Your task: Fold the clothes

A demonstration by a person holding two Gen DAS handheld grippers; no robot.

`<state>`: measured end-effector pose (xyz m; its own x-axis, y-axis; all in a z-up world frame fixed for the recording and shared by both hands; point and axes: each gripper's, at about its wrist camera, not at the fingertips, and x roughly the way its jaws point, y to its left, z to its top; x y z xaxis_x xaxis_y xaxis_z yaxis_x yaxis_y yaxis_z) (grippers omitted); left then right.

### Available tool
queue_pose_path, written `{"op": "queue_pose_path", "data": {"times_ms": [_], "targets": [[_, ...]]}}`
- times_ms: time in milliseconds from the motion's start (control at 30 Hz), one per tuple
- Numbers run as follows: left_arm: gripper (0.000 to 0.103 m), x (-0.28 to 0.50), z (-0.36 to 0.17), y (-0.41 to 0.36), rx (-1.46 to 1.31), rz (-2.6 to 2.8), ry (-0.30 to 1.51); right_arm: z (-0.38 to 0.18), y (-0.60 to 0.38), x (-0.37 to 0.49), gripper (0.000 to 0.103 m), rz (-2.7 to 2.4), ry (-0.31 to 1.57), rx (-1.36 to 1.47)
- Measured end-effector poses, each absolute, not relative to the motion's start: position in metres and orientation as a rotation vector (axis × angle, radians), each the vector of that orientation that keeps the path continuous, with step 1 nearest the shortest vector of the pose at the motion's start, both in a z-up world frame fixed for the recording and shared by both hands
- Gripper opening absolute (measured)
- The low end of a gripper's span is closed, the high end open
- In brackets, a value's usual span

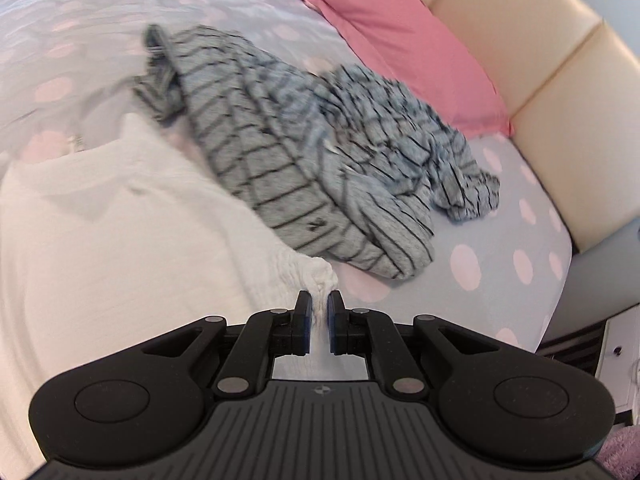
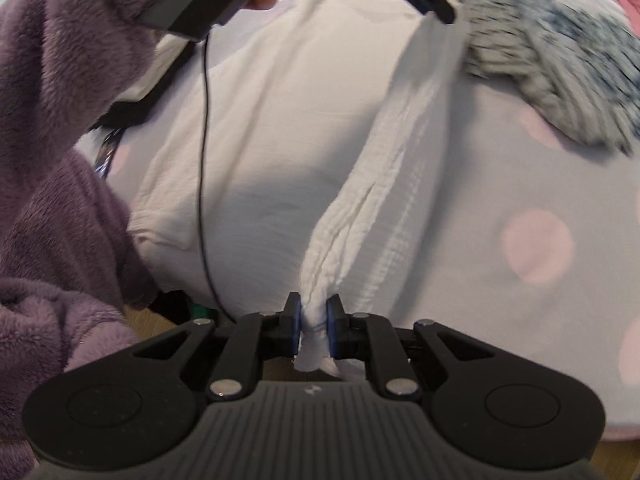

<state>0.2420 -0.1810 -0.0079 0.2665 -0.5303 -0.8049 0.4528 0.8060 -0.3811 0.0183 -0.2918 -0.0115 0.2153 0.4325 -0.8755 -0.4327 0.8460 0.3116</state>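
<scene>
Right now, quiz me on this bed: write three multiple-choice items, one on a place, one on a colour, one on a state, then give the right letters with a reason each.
1. Where does the grey striped garment lie?
A. On the spotted bedsheet, beside the white garment
B. On the floor
C. Draped over the headboard

2. What colour is the pillow by the headboard?
A. Green
B. Pink
C. Black

3. What is the state of the right gripper?
A. Wide open over bare sheet
B. Shut on the striped garment
C. Shut on an edge of the white garment

Answers:
1 A: it lies crumpled on the sheet, next to the white cloth.
2 B: the pillow against the cream headboard is plainly pink.
3 C: bunched white cloth is pinched between its fingers; the left gripper pinches the same garment.
</scene>
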Motion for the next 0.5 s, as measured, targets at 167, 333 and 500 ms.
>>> {"op": "queue_pose_path", "data": {"times_ms": [167, 333, 500], "targets": [[0.006, 0.241, -0.024, -0.127, -0.181, -0.632, 1.106, -0.009, -0.253, 0.020, 0.015, 0.669, 1.240, -0.083], [0.006, 0.244, -0.057, -0.082, -0.280, -0.575, 1.125, -0.019, -0.225, 0.030, 0.015, 0.702, 1.297, -0.147], [0.006, 0.249, -0.092, -0.057, -0.328, -0.530, 1.157, -0.035, -0.209, 0.041, 0.015, 0.714, 1.370, -0.196]]}}
